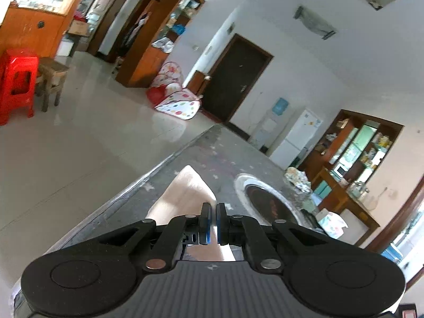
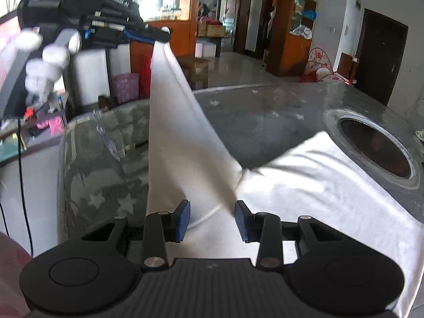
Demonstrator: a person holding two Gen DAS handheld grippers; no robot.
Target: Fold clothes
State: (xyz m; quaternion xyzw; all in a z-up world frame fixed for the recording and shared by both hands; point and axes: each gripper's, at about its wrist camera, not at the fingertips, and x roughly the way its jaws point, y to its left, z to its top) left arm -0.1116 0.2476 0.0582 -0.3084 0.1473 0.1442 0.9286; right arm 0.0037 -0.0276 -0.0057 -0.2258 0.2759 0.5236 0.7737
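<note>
Your left gripper (image 2: 159, 33) is clamped on the white garment (image 2: 304, 180) — its lifted edge runs up-left from your spread, empty right gripper (image 2: 212, 218).

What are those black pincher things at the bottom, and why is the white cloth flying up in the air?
Each black thing is a claw that a person holds, one in each hand, with a camera looking out along its fingers. One picture comes from the left claw, the other from the right claw. In the right picture, the left claw appears up high, pinching a corner of a white cloth and lifting it. The rest of the cloth lies on a grey table beside a round dark hole. The right claw is open over the cloth, holding nothing.
</note>
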